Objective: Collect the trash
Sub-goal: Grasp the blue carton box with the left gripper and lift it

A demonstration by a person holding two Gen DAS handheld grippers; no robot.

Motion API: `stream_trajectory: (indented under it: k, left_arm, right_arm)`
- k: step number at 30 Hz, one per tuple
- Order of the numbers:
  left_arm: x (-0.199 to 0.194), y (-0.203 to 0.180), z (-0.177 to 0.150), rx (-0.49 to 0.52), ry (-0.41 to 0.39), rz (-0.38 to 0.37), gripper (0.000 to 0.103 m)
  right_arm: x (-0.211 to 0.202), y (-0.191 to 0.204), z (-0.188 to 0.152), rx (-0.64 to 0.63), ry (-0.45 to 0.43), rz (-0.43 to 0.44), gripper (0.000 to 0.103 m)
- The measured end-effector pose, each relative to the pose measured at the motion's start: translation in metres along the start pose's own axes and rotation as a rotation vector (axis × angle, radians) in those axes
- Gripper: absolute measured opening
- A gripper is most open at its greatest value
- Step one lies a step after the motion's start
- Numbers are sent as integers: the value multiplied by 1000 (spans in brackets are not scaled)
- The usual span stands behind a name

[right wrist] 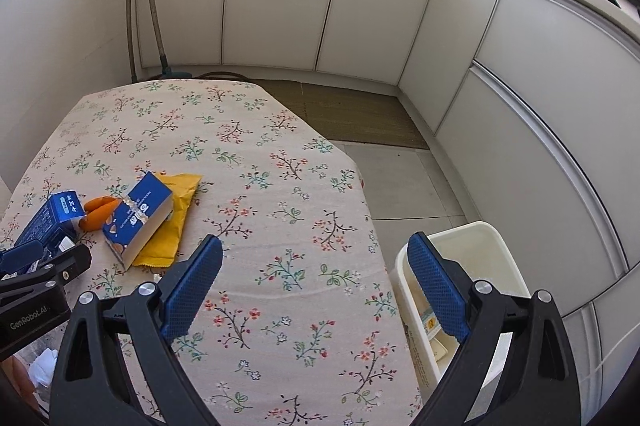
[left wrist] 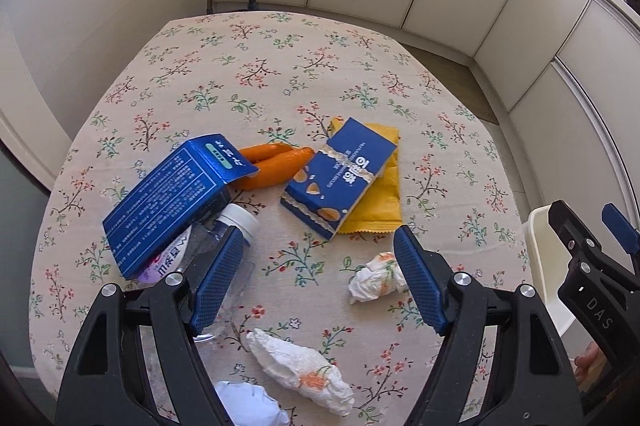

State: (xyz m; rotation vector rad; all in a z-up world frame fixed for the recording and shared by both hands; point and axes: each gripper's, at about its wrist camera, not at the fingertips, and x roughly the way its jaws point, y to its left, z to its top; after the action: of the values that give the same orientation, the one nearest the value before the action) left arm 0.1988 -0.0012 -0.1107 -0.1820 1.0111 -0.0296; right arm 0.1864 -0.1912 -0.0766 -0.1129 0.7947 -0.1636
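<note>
While both jaws stand open and empty, my left hand-held gripper (left wrist: 320,278) hovers over crumpled tissue (left wrist: 298,370) on the tabletop (left wrist: 280,66); right hand-held gripper (right wrist: 316,282) beside the bin (right wrist: 500,246); next I'd descend and pinch.

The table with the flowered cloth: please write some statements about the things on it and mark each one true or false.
1. The biscuit box lies partly on the yellow wrapper. True.
2. The left gripper is closed on a tissue. False: its jaws are open and hold nothing.
3. The orange carrots lie between the two blue boxes. True.
4. The white bin stands on the table. False: it stands on the floor beside the table.
5. The clear bottle has a white cap. True.
</note>
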Motion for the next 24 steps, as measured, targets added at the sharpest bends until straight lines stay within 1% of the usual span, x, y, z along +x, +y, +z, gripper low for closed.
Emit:
stream_trajectory:
  k: [5,7,9,11,14,17,19,21,24]
  left_arm:
    - [2,29,6,-39,21,43,74]
    - [2,40,11,-52,24,56,77]
    - [5,49,18,-49,34,88,82]
    - [12,58,25,-30,59,128,84]
    - [26,73,31,-24,113,164,85]
    - [43,82,31,-8,176,171,85]
    - [50,83,30,4,198,177,86]
    - [55,84,31,20,195,196,87]
    - [63,91,33,12,221,184,88]
  right_arm:
    - [1,27,4,-38,5,34,91]
    - [2,37,4,-56,13,50,91]
    - [4,46,4,-74,20,60,91]
    - [6,55,3,-94,26,70,91]
    - [7,63,3,-114,32,80,91]
    - [10,69,2,-129,44,91,91]
    - [13,73,1,-136,63,104,91]
    - [16,75,1,-140,82,125,91]
    - [20,82,-1,-154,107,163,91]
